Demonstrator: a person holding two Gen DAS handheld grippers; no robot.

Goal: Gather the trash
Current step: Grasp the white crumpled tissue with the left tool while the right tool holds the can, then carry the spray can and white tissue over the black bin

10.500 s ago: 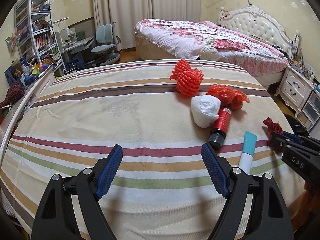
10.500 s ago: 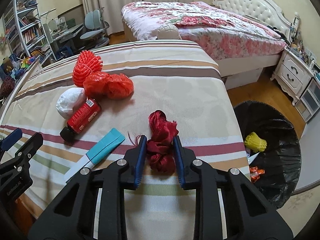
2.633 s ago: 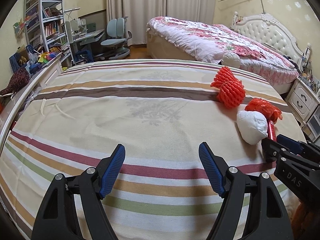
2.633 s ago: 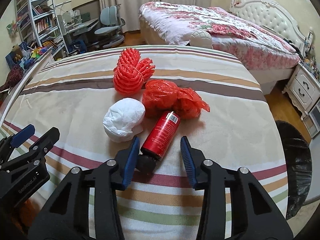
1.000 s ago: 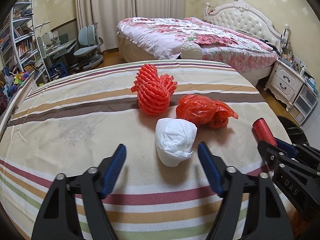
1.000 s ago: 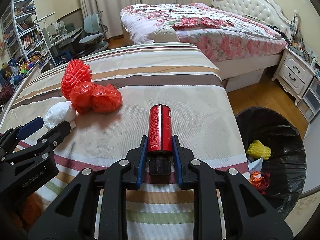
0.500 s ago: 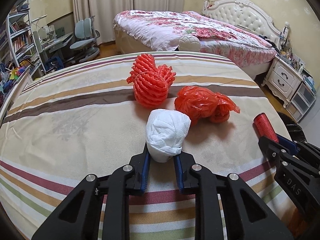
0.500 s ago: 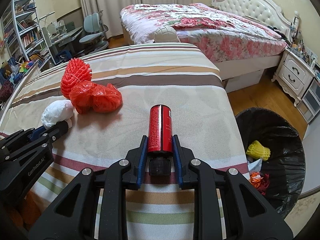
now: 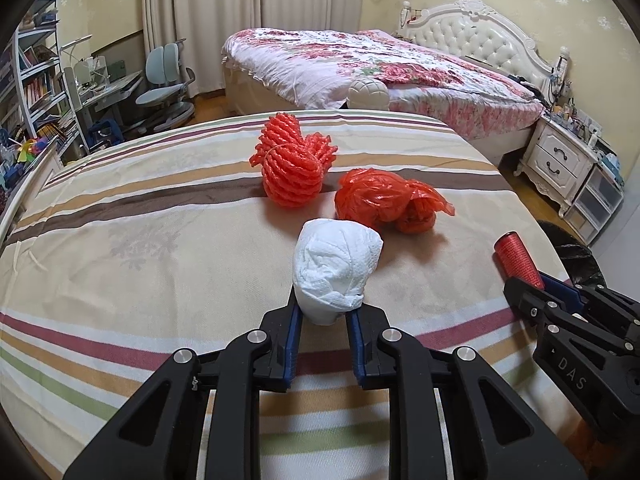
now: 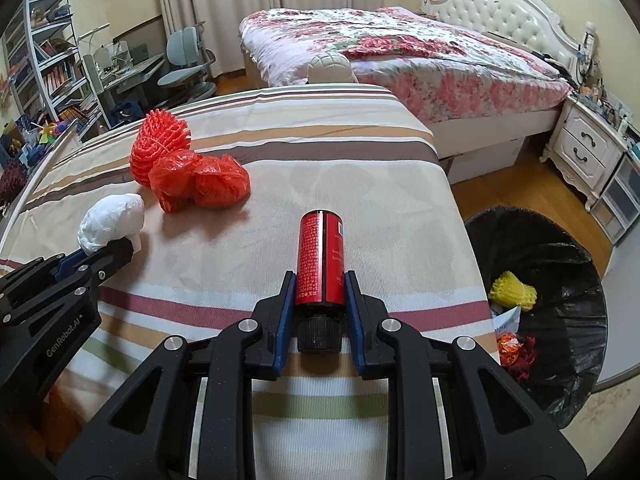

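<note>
Left gripper (image 9: 323, 312) pinches a crumpled white paper wad (image 9: 336, 270); right gripper (image 10: 320, 300) clamps a red bottle (image 10: 320, 262).

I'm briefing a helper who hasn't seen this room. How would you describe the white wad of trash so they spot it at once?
On the striped bedspread, nearest the camera, lies a row of trash. The crumpled white paper wad sits in front of the red plastic bag and the orange foam net, pinched in the left gripper. It is the only white piece there.
</note>
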